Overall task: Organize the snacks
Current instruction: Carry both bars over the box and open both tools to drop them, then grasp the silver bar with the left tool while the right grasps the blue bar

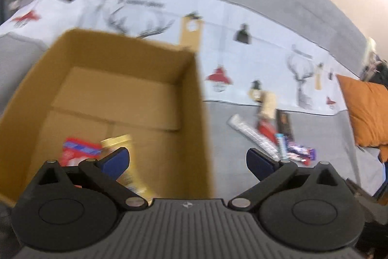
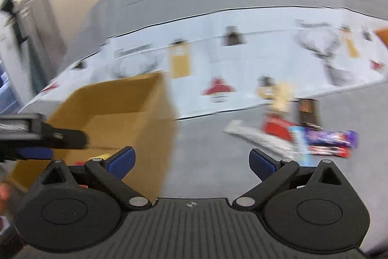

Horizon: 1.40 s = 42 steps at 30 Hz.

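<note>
At the far left of my left wrist view sits the open brown cardboard box [image 1: 116, 89], and low in its near corner I can see a red snack packet [image 1: 77, 149] beside a yellow wrapped snack [image 1: 121, 145], both blurred. My left gripper [image 1: 188, 160] hangs over the box's right wall, jaws spread wide, nothing between them. Moving right across the grey couch seat [image 1: 230, 174], there's the loose pile waiting: a silver foil wrapper [image 1: 252, 134], a red snack pack [image 1: 265, 128], a dark chocolate bar [image 1: 285, 124] and a purple candy bar [image 1: 300, 152], lying touching and overlapping one another. Far right, an orange cushion [image 1: 363, 111].

Over in the right wrist view, the left tool pokes in at the left edge above the box, and my right gripper [image 2: 191, 160] is also wide open and empty, aimed at bare seat between box and pile, with the pile at the right of frame.

Risks as I judge them: both views are smeared, so I'm moving fast and could clip the box wall and shove it. The wrappers overlap, so a pinch may catch two, or slide off slick foil. The soft seat may give under a push, letting a flat bar slip away.
</note>
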Available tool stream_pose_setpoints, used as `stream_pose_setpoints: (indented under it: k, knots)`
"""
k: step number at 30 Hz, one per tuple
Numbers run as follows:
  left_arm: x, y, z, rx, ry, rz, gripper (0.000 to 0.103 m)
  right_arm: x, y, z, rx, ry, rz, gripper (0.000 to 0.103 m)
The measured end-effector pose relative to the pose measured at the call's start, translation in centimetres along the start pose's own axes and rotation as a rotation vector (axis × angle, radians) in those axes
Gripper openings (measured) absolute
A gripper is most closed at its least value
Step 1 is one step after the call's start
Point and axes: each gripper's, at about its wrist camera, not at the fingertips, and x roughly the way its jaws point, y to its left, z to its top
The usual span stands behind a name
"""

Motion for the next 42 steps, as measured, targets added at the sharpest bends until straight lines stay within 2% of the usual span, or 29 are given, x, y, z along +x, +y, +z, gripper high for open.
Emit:
stream_pose_setpoints:
  k: [3,6,11,13,15,17,19,20,21,22,24,25,26,27,28,29,32,34,35,37,38,39,42]
  knots:
    - [1.1,-3.9,0.2,0.03,-0.046,0.002,0.103,0.4,-5.1,-0.3,0.054,-0.028,-0.08,0.1]
    - [3.0,-7.6,0.4,0.058,-0.06,-0.042,0.103,1.5,-9.5,-1.1,0.059,-0.042,-0.127,0.097]
    - [8.7,-13.3,0.5,0.108,-0.054,-0.076,0.103,2.8,-15.2,-1.9,0.041,-0.061,-0.099,0.093]
    - [12.7,-15.0,0.4,0.108,-0.027,-0.079,0.103,4.4,-17.3,-2.0,0.114,-0.014,-0.089,0.084]
    - [17.0,-15.9,0.6,0.095,0.036,-0.071,0.099,6.2,-18.4,-2.0,0.161,0.032,-0.079,0.062]
    - [21.1,-16.3,0.7,0.063,0.09,-0.087,0.095,7.7,-19.0,-2.1,0.169,0.053,-0.08,0.054]
    - [25.0,-16.3,0.9,0.009,0.163,-0.087,0.084,8.9,-18.9,-1.8,0.151,0.068,-0.087,0.049]
    - [26.5,-15.9,1.0,-0.02,0.195,-0.093,0.07,9.3,-18.8,-1.6,0.147,0.077,-0.08,0.045]
    - [27.9,-15.6,1.1,-0.05,0.223,-0.088,0.062,9.7,-18.7,-1.5,0.138,0.09,-0.077,0.044]
    - [28.6,-15.2,1.0,-0.066,0.21,-0.08,0.058,10.4,-18.6,-1.6,0.128,0.106,-0.075,0.043]
    - [28.8,-15.3,1.1,-0.012,0.18,-0.066,0.032,12.0,-18.5,-1.8,0.13,0.156,-0.053,0.042]
    - [28.7,-15.4,1.1,0.018,0.175,-0.061,0.029,12.6,-18.1,-2.0,0.113,0.166,-0.054,0.042]
    - [28.5,-15.3,1.0,0.036,0.181,-0.068,0.025,12.9,-17.6,-2.0,0.068,0.16,-0.067,0.037]
    - [28.3,-15.0,0.8,0.047,0.196,-0.073,0.024,13.2,-16.9,-2.0,0.021,0.17,-0.082,0.024]
    - [27.9,-14.7,0.7,0.061,0.209,-0.069,0.023,13.4,-16.4,-2.0,-0.018,0.181,-0.093,0.02]
    - [27.4,-14.5,0.5,0.081,0.22,-0.057,0.022,13.4,-16.2,-2.0,-0.032,0.188,-0.095,0.02]
    - [25.4,-13.9,0.0,0.159,0.252,-0.016,0.022,12.9,-17.1,-2.1,0.033,0.191,-0.081,0.017]
    - [24.4,-13.7,-0.4,0.209,0.262,0.009,0.022,12.3,-17.6,-2.2,0.05,0.184,-0.103,0.017]
    - [23.8,-13.4,-0.5,0.197,0.269,-0.007,0.023,12.0,-17.8,-2.4,0.055,0.181,-0.11,0.017]
    - [23.4,-12.8,-0.6,0.15,0.299,-0.058,0.031,11.5,-17.9,-2.7,0.068,0.174,-0.099,0.018]
    - [23.4,-12.8,-0.7,0.138,0.317,-0.075,0.046,11.4,-18.0,-2.8,0.075,0.176,-0.087,0.019]
    - [23.5,-13.1,-0.9,0.146,0.323,-0.074,0.054,11.2,-17.9,-3.0,0.076,0.176,-0.078,0.019]
    - [24.0,-14.3,-2.3,0.224,0.342,-0.067,0.053,11.0,-17.7,-3.4,0.047,0.171,-0.072,0.02]
